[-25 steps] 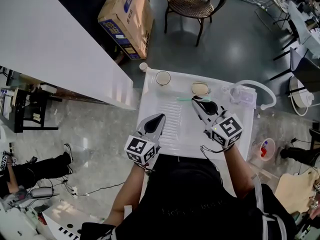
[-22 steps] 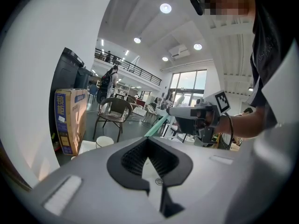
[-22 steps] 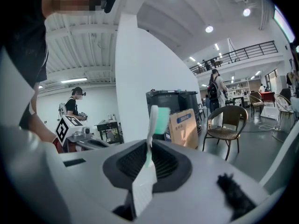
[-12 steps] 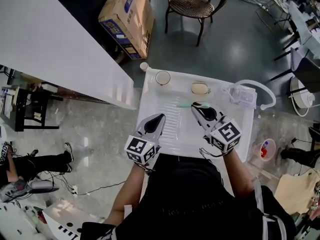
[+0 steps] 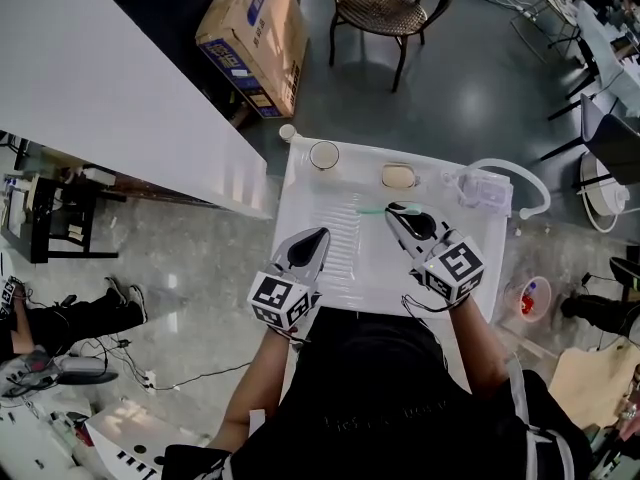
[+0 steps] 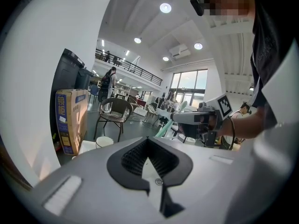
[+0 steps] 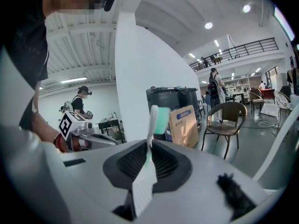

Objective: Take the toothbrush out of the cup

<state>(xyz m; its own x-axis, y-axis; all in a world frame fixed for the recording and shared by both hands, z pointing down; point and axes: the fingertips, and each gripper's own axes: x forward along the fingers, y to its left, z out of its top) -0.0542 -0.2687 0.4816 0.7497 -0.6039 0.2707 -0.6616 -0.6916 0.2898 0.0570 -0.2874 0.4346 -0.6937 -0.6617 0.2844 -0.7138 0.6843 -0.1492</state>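
Protruding leftward at frame centre, the toothbrush (image 5: 371, 209) is held clamped by the right gripper (image 5: 392, 208) over the worktop (image 5: 480, 258), below the cup (image 5: 324, 155). The left gripper (image 5: 322, 233) is seen with jaws together, empty.

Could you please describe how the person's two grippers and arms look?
The left gripper and right gripper are pale grey shells tapering to black-lined tongs. Each carries a white cube with black square markers. A thin black cable loops at the right one. The person wears a black top; the forearms are bare.
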